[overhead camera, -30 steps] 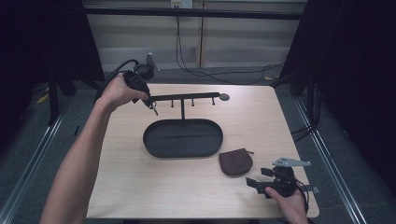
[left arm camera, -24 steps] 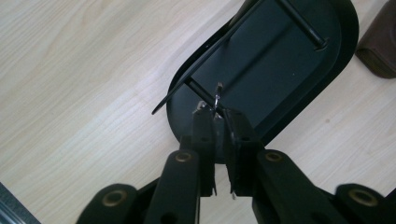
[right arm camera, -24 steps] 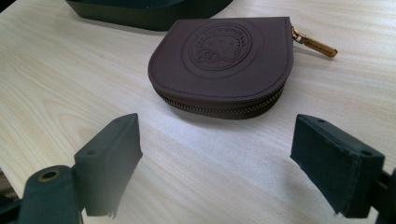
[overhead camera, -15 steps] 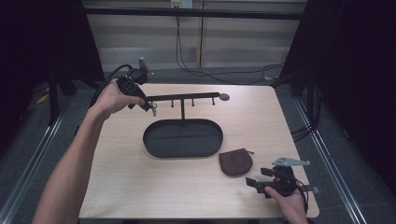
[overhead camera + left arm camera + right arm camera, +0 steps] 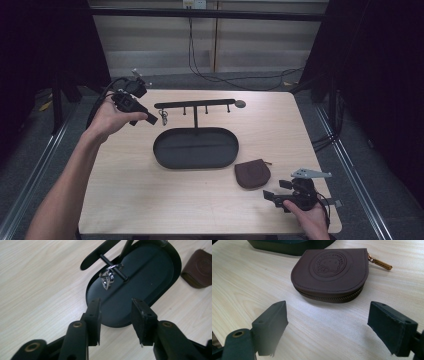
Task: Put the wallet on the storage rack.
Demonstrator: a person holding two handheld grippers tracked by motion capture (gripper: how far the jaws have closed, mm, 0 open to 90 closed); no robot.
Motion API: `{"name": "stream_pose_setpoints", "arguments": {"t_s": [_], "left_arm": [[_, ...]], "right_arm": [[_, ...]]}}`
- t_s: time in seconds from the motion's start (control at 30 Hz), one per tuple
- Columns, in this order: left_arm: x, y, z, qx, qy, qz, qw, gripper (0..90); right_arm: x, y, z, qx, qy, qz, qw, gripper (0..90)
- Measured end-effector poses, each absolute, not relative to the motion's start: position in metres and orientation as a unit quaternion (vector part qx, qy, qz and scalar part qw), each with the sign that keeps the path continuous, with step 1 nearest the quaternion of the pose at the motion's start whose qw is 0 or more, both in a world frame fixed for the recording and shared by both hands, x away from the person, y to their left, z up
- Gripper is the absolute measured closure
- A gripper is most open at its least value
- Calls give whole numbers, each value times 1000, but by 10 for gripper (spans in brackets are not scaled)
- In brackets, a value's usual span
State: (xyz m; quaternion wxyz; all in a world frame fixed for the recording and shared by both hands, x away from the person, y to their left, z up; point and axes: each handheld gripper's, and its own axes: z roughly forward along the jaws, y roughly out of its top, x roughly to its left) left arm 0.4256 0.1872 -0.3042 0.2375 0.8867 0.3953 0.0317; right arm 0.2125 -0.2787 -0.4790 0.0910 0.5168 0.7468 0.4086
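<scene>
Since 1 s ago the left gripper [image 5: 150,119] has pulled back off the rack's left end, away from the keyring [image 5: 163,119] hanging there, & now sits just left of it in the left hand [image 5: 107,120]. Right gripper [image 5: 270,196] hasn't shifted.

Landmark = key rack: black oval tray [image 5: 195,147] w/ a center post & a crossbar [image 5: 195,104] carrying short pegs. It stands mid-table on the light wood table [image 5: 130,200].

Left gripper view: jaws about half open, nothing between them [image 5: 115,316]. Past the tips is the tray [image 5: 150,280], and above it the crossbar's end [image 5: 100,252] w/ a peg [image 5: 113,266] holding the silver keyring & charm [image 5: 107,281]. Keyring is apart from the jaws, clear gap. Nothing between the jaws and the ring, though the crossbar's end runs close over it.

Brown zip coin pouch [image 5: 252,174] lies flat just off the tray's near-right rim, close but can't tell if touching. Right gripper is near-right of the pouch, by the table's near edge, held low in the right hand [image 5: 310,217].

Right gripper view: jaws spread wide, empty [image 5: 337,322], facing the pouch [image 5: 330,272] w/ bare table between. Pouch zipped shut, embossed round stamp on top, gold zip pull [image 5: 379,262] pointing right. Tray rim [image 5: 292,246] just behind the pouch.

Cables trail on the floor beyond the table's far edge [image 5: 210,75].
</scene>
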Motion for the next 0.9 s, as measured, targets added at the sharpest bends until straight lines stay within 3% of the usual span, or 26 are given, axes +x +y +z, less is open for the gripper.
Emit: {"name": "stream_pose_setpoints", "arguments": {"t_s": [0.27, 0.6, 0.9], "left_arm": [[401, 211, -318, 870, 398, 26, 288, 478], [373, 222, -361, 848, 429, 46, 309, 241], [345, 232, -397, 840, 431, 39, 327, 182]], "right_arm": [[212, -278, -478, 513, 748, 410, 93, 156], [213, -278, -478, 516, 748, 407, 93, 156], [212, -279, -478, 516, 747, 409, 96, 156]]}}
